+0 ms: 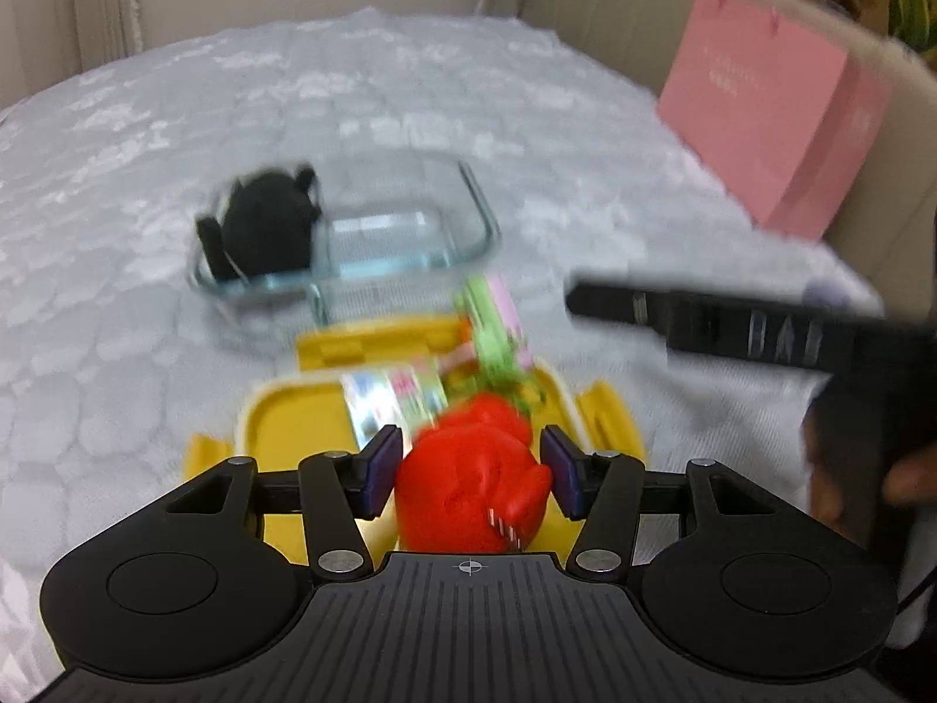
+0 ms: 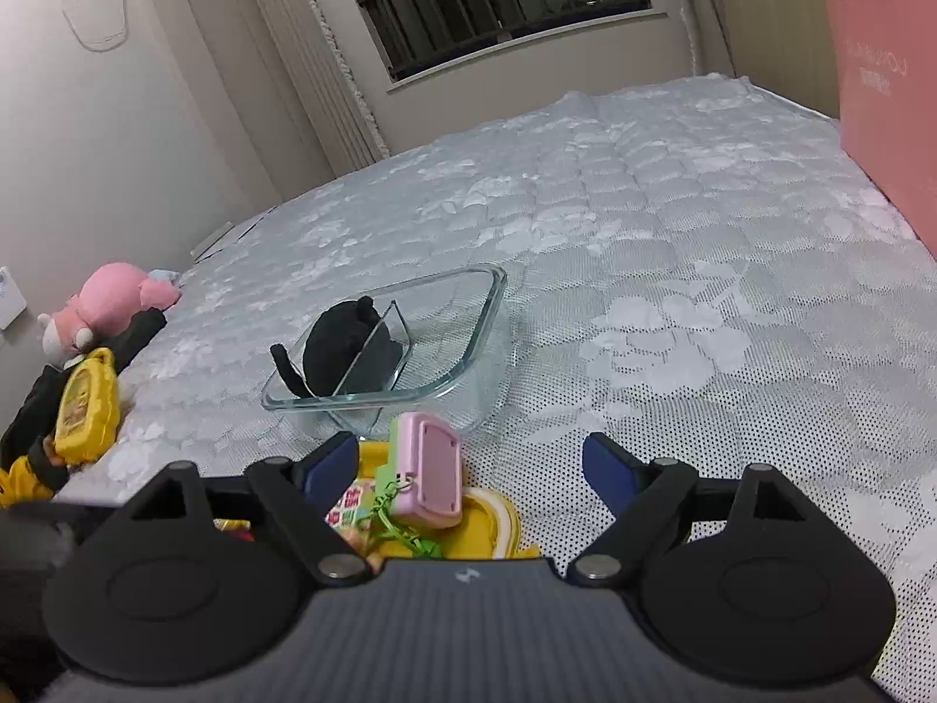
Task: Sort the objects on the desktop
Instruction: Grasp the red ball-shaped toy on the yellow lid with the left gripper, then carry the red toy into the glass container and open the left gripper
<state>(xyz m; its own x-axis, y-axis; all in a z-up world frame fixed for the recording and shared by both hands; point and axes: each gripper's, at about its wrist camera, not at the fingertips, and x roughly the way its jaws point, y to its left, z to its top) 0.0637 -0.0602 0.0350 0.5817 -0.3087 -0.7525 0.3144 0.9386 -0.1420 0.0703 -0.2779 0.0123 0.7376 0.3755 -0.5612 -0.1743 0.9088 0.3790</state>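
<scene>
Landmark: yellow lid, lying flat on white patterned bedcover.

Left gripper: narrowed around red plush toy, purple pads against its flanks; toy raised just over near part of yellow lid. Blurred view.

Right gripper: jaws spread wide, nothing between pads; poised over far edge of yellow lid, pink-and-green keychain toy just beside left finger.

On yellow lid, far side: pink-and-green keychain toy with green cord; printed card packet alongside, touching red plush toy in left view.

Just beyond yellow lid: clear glass container with inner divider; black plush item in left compartment, right compartment bare.

Well beyond yellow lid, to right: pink paper bag, upright against beige headboard.

Well left of yellow lid, right-wrist view: pink plush toy; yellow tag-shaped toy on dark clothing.
</scene>
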